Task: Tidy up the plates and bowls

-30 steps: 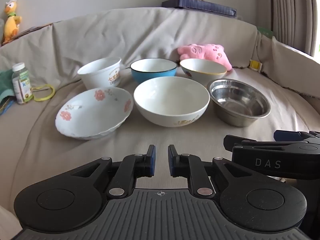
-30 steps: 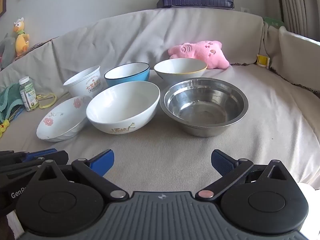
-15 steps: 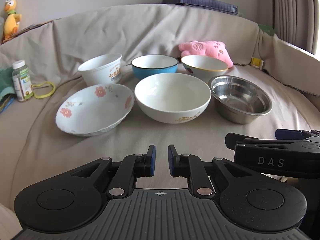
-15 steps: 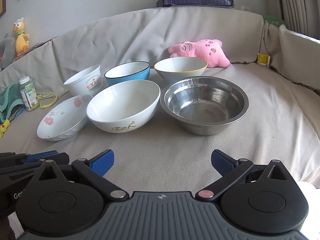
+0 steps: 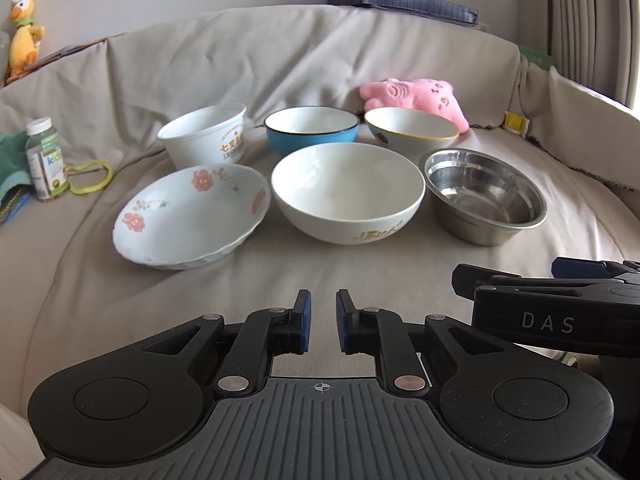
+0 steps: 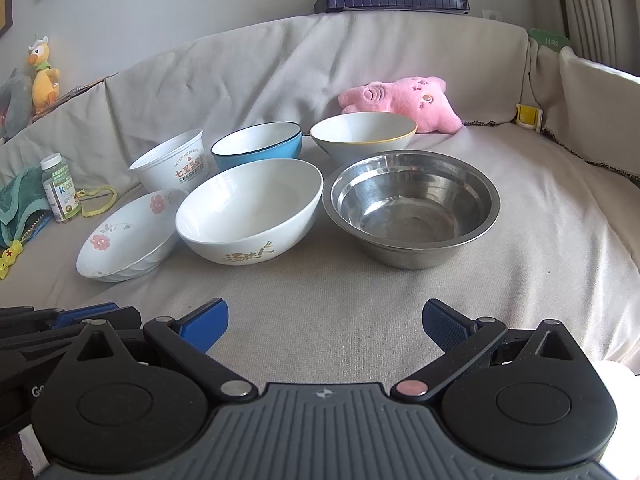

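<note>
Several bowls sit in two rows on a beige-covered sofa seat. Front row: a floral dish (image 5: 192,216) (image 6: 128,236), a large white bowl (image 5: 348,196) (image 6: 248,212), a steel bowl (image 5: 484,200) (image 6: 412,204). Back row: a white paper cup-bowl (image 5: 204,136) (image 6: 170,162), a blue bowl (image 5: 312,128) (image 6: 256,146), a white gold-rimmed bowl (image 5: 412,130) (image 6: 362,136). My left gripper (image 5: 322,320) is nearly shut and empty, short of the front row. My right gripper (image 6: 325,324) is open and empty, in front of the large white and steel bowls.
A pink plush toy (image 5: 416,98) (image 6: 400,102) lies behind the bowls. A small bottle (image 5: 46,160) (image 6: 60,188), a yellow-green ring (image 5: 90,176) and a green cloth (image 6: 20,200) lie at the left. The sofa back (image 5: 280,60) rises behind. The right gripper's body (image 5: 560,312) sits beside my left.
Both grippers have moved slightly forward and upward, so the bowls appear a little lower and closer. Neither jaw has changed its opening.
</note>
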Demonstrator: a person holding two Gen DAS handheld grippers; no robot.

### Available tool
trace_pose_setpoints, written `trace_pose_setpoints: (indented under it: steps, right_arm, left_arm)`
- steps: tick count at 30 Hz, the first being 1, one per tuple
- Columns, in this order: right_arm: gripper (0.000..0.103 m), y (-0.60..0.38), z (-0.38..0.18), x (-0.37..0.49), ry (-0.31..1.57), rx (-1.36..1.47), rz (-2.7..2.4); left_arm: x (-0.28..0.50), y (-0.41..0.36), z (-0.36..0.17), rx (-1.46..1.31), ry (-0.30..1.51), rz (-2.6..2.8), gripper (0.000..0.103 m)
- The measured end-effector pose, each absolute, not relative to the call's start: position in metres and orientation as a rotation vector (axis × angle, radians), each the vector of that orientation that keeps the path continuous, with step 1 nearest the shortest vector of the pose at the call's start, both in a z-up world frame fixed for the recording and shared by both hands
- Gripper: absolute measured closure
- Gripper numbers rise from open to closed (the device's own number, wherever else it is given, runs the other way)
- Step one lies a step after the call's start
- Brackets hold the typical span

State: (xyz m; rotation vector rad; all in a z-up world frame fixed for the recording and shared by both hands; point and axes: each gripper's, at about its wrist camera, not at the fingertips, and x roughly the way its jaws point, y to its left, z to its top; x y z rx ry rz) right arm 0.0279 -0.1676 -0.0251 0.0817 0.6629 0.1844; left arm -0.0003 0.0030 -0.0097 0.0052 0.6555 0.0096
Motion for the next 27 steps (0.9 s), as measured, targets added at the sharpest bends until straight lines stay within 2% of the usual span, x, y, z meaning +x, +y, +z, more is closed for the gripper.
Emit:
trace_pose_setpoints:
  steps: [27]
  right_arm:
    - [0.000,-0.1685,-0.0239,0.0277,0.664,0.090,0.185]
  left_arm:
    - [-0.0001,0.0039,-0.0094,0.005,0.658,0.010,0.087]
